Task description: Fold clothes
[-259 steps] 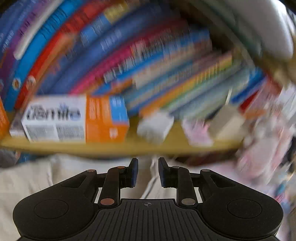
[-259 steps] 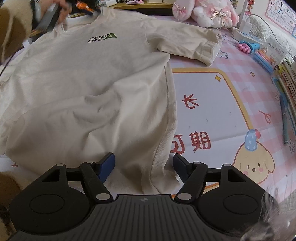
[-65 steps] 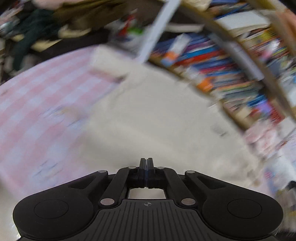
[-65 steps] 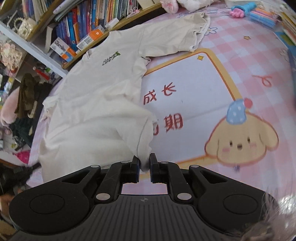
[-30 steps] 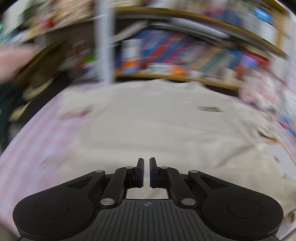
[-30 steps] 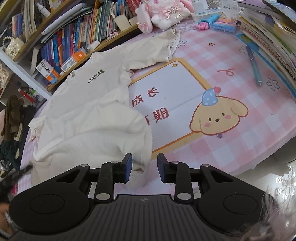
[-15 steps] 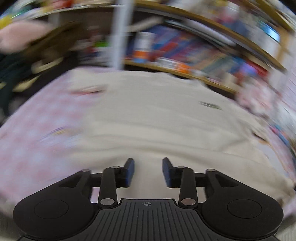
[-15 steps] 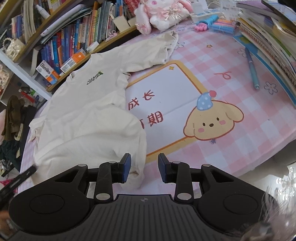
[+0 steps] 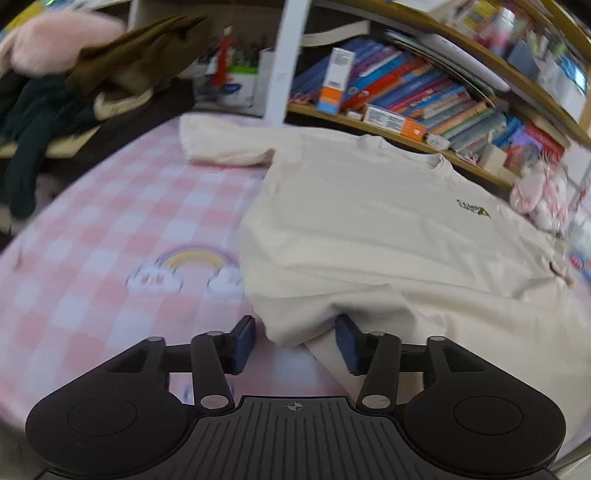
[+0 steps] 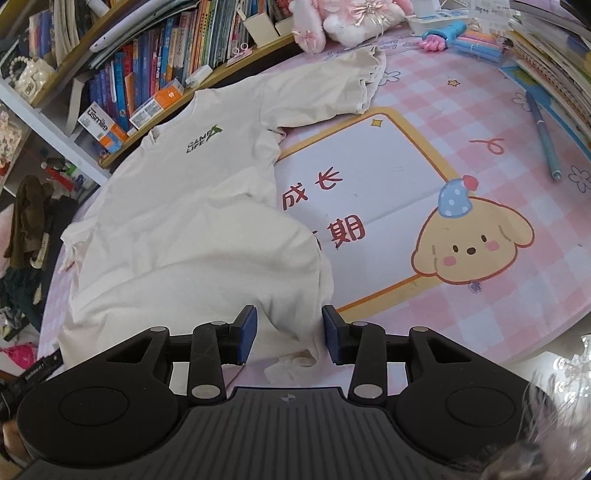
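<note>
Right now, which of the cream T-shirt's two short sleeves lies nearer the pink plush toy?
The sleeve spread toward the pink plush toy, near the cartoon mat's yellow border; the other sleeve lies beside the white shelf post.

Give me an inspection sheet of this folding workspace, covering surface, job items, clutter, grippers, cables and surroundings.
Surface: pink checked mat with a puppy cartoon and a rainbow print.
Job's things: cream T-shirt lying face up, green logo showing, bottom hem bunched near both grippers, far sleeve rumpled.
Clutter: blue pen, pink plush toy, stacked books at the mat's right edge.
Grippers: left gripper open, hem corner between its fingers; right gripper open around the other hem corner.
Cables: nothing seen.
Surroundings: bookshelf behind; dark clothes heaped to the left.
</note>
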Demonstrator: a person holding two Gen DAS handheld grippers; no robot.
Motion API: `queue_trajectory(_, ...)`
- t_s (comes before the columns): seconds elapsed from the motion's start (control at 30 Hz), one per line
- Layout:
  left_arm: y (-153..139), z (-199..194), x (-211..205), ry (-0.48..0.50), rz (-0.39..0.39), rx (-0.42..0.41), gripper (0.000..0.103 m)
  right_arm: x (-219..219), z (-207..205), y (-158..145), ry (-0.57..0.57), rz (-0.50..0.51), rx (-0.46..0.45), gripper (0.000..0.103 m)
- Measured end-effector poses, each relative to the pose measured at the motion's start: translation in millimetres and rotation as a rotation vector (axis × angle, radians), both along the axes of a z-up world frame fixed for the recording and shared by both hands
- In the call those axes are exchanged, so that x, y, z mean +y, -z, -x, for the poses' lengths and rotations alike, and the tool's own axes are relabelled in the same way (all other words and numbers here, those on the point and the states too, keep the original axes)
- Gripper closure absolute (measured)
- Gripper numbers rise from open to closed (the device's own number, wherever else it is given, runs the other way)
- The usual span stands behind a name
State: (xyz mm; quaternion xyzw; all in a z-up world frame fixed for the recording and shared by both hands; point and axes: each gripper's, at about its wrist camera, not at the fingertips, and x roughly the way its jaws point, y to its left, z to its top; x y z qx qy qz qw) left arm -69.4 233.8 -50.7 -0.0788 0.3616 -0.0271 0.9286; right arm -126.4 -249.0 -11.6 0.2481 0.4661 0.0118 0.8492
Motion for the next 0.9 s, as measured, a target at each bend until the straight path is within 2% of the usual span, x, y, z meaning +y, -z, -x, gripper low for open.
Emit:
queue_trajectory(0.17,-2.7,-21.8,-13.6,0.069,-0.041,-0.014,0.053,4.8,-5.2,3.2,0.013,0.029,0.009,0.066)
queue_trajectory(0.23,-2.7,-29.2,-17.2,0.091,-0.036,-0.02,0.055,5.9,-5.7,4.1,0.026,0.039,0.009,0.066)
queue_trajectory(0.3,-2.9,-33.7,-17.7,0.12,0.005,-0.022,0.063,6.5,-6.1,5.7,0.041,0.045,0.009,0.066)
queue_trajectory(0.33,-3.3,-34.8,-16.7,0.137,0.037,-0.017,0.087,7.0,-6.2,6.7,0.047,0.047,0.01,0.067)
queue_trajectory(0.37,-4.6,-35.2,-14.9,0.15,0.073,-0.003,0.095,7.6,-6.3,7.8,0.052,0.048,0.011,0.069)
queue_trajectory(0.4,-7.7,-33.1,-12.5,0.158,0.097,0.003,0.095,8.3,-6.4,8.9,0.057,0.049,0.012,0.072)
queue_trajectory(0.47,-17.2,-25.3,-5.0,0.174,0.143,0.005,0.096,9.3,-5.7,9.9,0.059,0.044,0.01,0.091)
queue_trajectory(0.53,-32.8,-13.0,8.8,0.171,0.188,0.011,0.097,9.8,-1.9,7.1,0.057,0.031,0.008,0.096)
queue_trajectory(0.6,-51.8,1.8,33.0,0.152,0.263,0.023,0.097,10.2,7.6,-4.0,0.038,-0.001,-0.004,0.097)
queue_trajectory(0.7,-81.1,24.7,72.4,0.118,0.385,0.046,0.096,4.5,31.1,-30.1,0.009,-0.121,-0.053,0.097)
queue_trajectory(0.77,-87.7,32.4,91.4,0.086,0.46,0.04,0.091,-2.3,45.3,-42.8,0.023,-0.203,-0.099,0.097)
queue_trajectory(0.83,-80.7,34.2,103.5,0.03,0.478,0.061,0.084,-6.2,47.8,-37.2,0.081,-0.166,-0.081,0.094)
queue_trajectory(0.9,-69.8,32.6,107.6,-0.04,0.422,0.122,0.075,-7.7,48.0,-26.5,0.129,-0.116,-0.048,0.089)
